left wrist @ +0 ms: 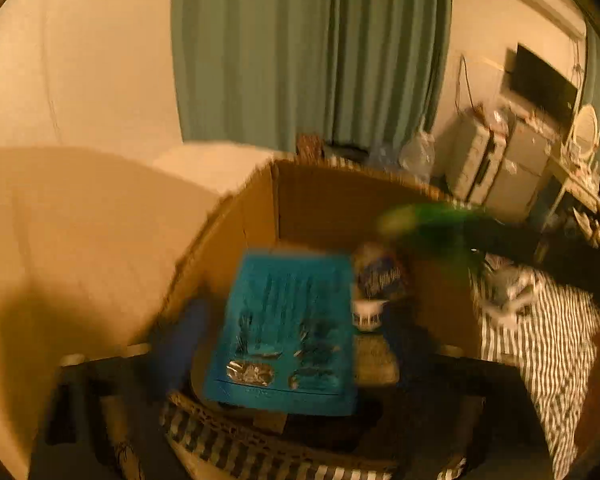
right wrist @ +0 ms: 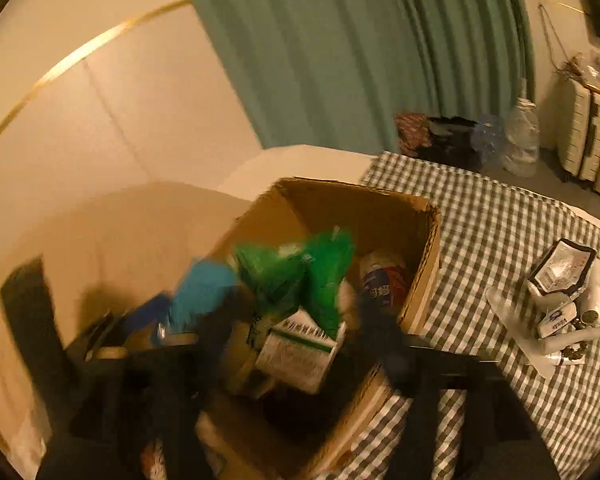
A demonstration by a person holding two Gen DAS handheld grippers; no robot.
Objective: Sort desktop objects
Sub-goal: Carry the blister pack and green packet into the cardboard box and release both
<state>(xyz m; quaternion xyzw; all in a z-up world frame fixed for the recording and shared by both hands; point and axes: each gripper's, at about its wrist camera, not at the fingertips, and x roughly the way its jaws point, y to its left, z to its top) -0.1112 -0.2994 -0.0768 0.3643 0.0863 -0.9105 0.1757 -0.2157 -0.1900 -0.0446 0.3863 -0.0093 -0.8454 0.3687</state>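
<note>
An open cardboard box stands on the checked tablecloth. A flat blue package lies tilted over the box's contents, between the blue fingers of my left gripper; the fingers stand clear of its edges, so the gripper is open. A green plastic bag, blurred, is over the box. My right gripper is open, its dark fingers spread on either side below the bag. A white and green carton and a blue and red packet lie inside.
A heap of small packets and tubes lies on the cloth at the right. Behind the table are a green curtain, water bottles and pale suitcases. A cream wall runs along the box's left side.
</note>
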